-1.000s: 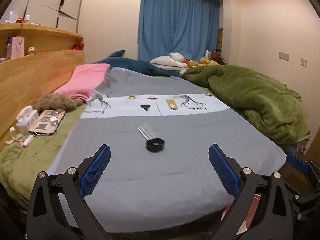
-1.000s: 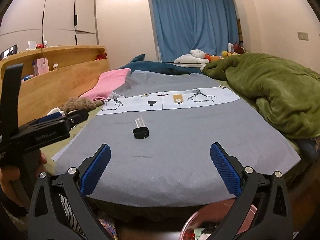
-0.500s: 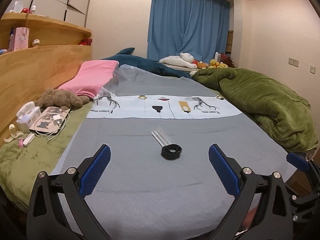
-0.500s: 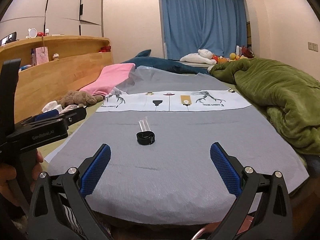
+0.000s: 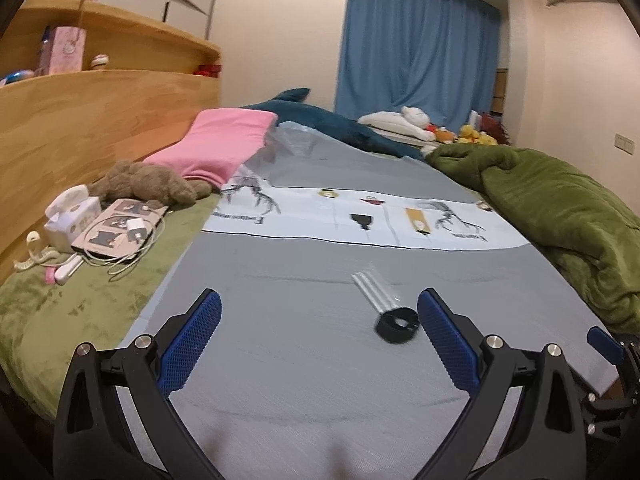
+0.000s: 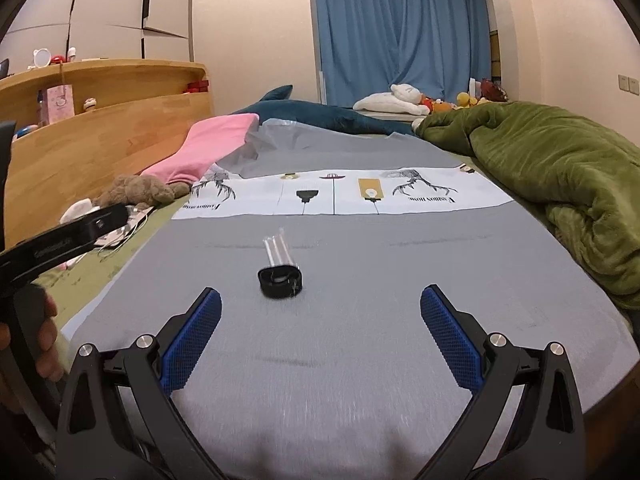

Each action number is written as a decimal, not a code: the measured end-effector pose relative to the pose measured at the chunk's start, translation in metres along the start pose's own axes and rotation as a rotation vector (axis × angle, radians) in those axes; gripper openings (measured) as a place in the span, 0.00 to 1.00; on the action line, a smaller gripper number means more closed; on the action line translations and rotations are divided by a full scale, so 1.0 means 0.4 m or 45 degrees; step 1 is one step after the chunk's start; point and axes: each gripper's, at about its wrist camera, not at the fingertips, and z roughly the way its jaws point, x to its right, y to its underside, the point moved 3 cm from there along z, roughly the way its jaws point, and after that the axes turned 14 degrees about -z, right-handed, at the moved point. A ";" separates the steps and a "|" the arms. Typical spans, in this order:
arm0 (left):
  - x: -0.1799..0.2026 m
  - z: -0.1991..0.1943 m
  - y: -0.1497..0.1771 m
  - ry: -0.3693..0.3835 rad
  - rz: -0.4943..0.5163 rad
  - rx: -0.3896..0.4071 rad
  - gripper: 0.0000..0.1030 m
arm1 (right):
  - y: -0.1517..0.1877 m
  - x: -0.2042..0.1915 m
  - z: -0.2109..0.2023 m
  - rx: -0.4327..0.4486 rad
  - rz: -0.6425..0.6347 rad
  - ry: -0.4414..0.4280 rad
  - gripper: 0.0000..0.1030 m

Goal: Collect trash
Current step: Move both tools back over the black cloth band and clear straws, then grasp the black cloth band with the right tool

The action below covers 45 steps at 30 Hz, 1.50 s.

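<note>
Lying on the grey sheet (image 6: 360,340) of the bed, near its foot end: a small black ring-shaped cap (image 6: 279,280) with a clear plastic tube (image 6: 277,251) touching its far side and pointing away toward the printed white band (image 6: 344,196); in the left wrist view the same black cap (image 5: 397,325) just beside the inner face of the right-hand blue pad, slightly blurred, with the tube (image 5: 374,289) slanting up and left from it. Right hand-held gripper (image 6: 319,335) spread wide, holding nothing, touching nothing, hanging low over the sheet with the cap ahead of it and nearer its left pad. Left hand-held gripper (image 5: 319,336) likewise spread wide and empty, the cap off toward its right pad rather than centred between the two. At the left edge of the right wrist view, fingers (image 6: 42,330) wrapped around a black handle. Further out: a rumpled green blanket (image 6: 560,184) along the right side; a pink pillow (image 5: 218,142) and a brown plush toy (image 5: 148,186) to the left; a white tissue pack (image 5: 70,218), a booklet and white cables by the wooden headboard (image 5: 100,120); blue curtain (image 6: 400,32) at the far wall.
</note>
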 end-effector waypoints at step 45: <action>-0.140 0.175 -0.022 -0.300 -0.234 -0.202 0.93 | -0.034 -0.116 0.519 -0.195 -0.015 -0.252 0.10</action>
